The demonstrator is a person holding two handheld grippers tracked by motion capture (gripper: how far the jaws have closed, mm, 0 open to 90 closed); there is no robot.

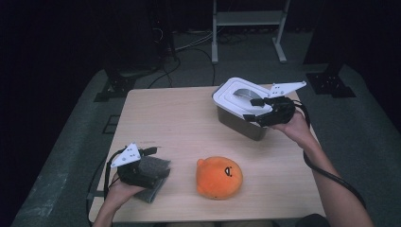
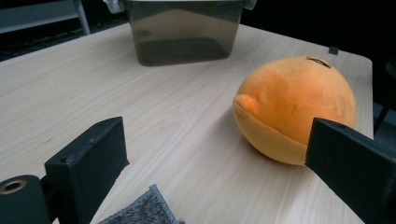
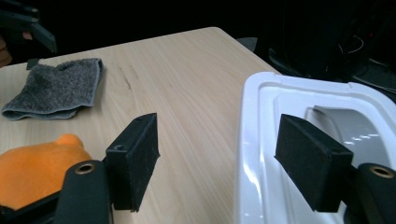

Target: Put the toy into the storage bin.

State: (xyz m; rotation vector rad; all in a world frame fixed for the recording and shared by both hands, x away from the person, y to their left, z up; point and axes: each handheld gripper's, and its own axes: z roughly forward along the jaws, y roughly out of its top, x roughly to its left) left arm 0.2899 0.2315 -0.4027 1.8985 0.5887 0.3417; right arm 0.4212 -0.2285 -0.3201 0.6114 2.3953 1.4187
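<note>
A round orange plush toy (image 1: 219,177) (image 2: 294,107) (image 3: 32,175) lies near the table's front edge. A folded grey cloth (image 1: 158,166) (image 2: 140,212) (image 3: 56,88) lies at the front left. My left gripper (image 1: 156,161) (image 2: 219,154) hovers over the cloth, open, with nothing between its jaws, and faces the plush. A dark translucent box (image 1: 239,124) (image 2: 184,32) with a white lid (image 1: 231,97) (image 3: 261,116) stands at the back right. My right gripper (image 1: 253,109) (image 3: 224,158) is open, its jaws astride the lid's near edge, apart from it.
The wooden table (image 1: 179,123) has bare room in its middle and at the back left. Beyond it, on the grey floor, are cables and a white metal stand (image 1: 248,21). The left gripper (image 3: 23,23) appears far off past the cloth.
</note>
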